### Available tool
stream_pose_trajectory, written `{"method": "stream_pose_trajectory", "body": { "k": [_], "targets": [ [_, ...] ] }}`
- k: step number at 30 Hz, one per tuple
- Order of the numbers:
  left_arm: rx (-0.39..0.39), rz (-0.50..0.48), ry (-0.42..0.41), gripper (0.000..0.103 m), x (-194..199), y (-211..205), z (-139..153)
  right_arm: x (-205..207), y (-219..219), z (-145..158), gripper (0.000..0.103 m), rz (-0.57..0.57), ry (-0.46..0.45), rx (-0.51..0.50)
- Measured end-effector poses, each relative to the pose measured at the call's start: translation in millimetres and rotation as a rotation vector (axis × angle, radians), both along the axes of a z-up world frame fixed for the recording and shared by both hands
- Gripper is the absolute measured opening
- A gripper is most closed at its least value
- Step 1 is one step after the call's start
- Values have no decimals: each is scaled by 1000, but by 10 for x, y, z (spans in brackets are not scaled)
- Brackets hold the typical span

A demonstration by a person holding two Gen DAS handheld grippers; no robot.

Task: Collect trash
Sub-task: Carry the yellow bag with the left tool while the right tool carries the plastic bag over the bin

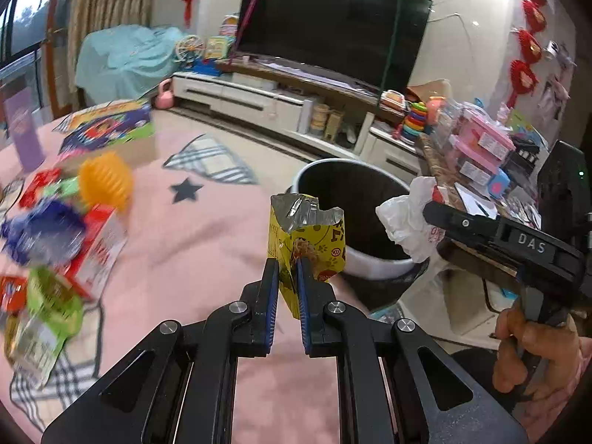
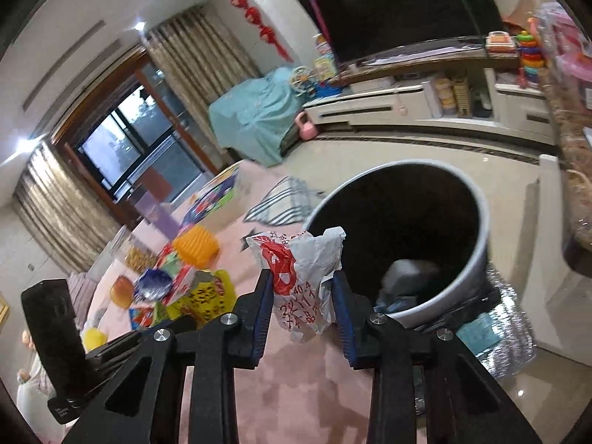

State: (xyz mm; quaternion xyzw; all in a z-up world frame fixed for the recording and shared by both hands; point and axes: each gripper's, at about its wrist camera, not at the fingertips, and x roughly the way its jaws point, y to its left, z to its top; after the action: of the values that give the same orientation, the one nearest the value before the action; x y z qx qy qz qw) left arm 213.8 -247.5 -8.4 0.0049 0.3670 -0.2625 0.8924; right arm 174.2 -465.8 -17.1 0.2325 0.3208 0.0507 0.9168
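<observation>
My left gripper (image 1: 288,263) is shut on a torn yellow snack wrapper (image 1: 307,222) and holds it upright above the pink rug, just left of the bin. The round white bin (image 1: 370,259) has a dark inside. In the right wrist view some trash lies at the bottom of the bin (image 2: 477,251). My right gripper (image 2: 301,277) is shut on a crumpled white plastic bag with red print (image 2: 299,259), near the bin's left rim. In the left wrist view that bag (image 1: 403,218) hangs over the bin's right rim. The yellow wrapper (image 2: 211,292) also shows to the left.
Loose litter lies on the pink rug (image 1: 192,251) at the left: an orange ribbed ball (image 1: 105,181), a red-and-white box (image 1: 100,244) and green packets (image 1: 48,314). A TV cabinet (image 1: 259,100) runs along the back. A cluttered table (image 1: 481,155) stands right of the bin. A hand (image 1: 532,351) grips the right tool.
</observation>
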Motion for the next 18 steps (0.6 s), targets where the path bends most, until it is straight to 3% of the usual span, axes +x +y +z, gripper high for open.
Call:
{"method": "stream_pose_trajectory", "body": {
  "k": [18],
  "targets": [
    [25,-57,26,9,398,-625,-53,333,-504,-155,32,-43,63,9]
  ]
}}
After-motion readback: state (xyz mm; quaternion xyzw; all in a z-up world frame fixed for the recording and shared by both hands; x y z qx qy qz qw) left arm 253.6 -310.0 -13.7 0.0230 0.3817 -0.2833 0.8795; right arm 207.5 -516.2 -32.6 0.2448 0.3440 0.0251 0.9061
